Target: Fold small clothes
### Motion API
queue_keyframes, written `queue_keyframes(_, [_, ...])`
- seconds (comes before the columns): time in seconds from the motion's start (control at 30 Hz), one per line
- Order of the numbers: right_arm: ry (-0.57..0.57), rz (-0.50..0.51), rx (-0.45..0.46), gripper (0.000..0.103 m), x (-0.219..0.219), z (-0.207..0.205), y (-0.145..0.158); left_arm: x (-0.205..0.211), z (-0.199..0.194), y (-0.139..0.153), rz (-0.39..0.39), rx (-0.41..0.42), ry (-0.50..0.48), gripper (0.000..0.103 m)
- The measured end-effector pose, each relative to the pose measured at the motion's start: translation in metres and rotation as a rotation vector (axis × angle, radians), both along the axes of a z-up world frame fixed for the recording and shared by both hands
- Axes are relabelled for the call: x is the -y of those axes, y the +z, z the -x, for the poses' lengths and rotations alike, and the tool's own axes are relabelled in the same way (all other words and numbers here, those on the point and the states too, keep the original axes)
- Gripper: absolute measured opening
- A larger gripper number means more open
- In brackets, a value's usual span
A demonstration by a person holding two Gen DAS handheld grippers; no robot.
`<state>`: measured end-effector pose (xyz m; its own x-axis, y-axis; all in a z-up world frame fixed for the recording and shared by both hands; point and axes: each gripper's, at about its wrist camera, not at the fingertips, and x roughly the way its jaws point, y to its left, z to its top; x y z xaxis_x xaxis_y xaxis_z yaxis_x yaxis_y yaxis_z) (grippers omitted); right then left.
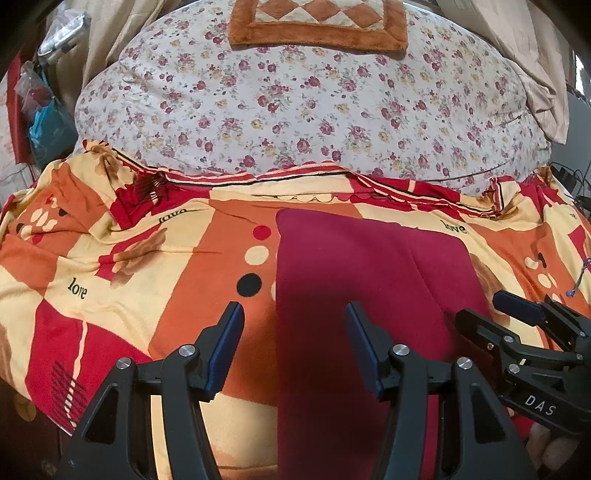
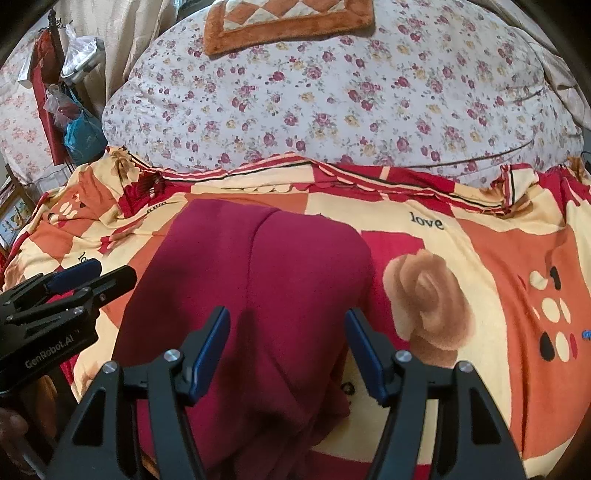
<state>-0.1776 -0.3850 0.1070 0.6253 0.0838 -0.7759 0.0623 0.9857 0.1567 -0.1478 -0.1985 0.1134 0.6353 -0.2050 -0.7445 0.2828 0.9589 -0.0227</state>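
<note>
A dark red garment (image 1: pixel 369 280) lies flat on the patterned bedspread, folded lengthwise with a seam down its middle; it also shows in the right wrist view (image 2: pixel 258 295). My left gripper (image 1: pixel 293 314) is open and empty, hovering over the garment's left edge near its near end. My right gripper (image 2: pixel 288 321) is open and empty above the garment's right half. The right gripper also shows at the right of the left wrist view (image 1: pixel 491 310), and the left gripper at the left of the right wrist view (image 2: pixel 107 273). Neither touches the cloth.
The orange, red and cream bedspread (image 1: pixel 129 266) covers the bed. Behind it lies a big floral quilt (image 1: pixel 295 103) with a brown cushion (image 1: pixel 317 26) on top. Bags and clutter (image 1: pixel 44 110) hang at the far left. Cables (image 1: pixel 569 181) lie at the right edge.
</note>
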Motion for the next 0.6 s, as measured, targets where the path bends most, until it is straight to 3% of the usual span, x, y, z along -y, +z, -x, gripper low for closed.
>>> queue_keyframes(0.6, [-0.018,0.003,-0.003,0.068,0.009,-0.001,-0.001,-0.023,-0.010,0.000,0.034,0.031,0.027,0.036])
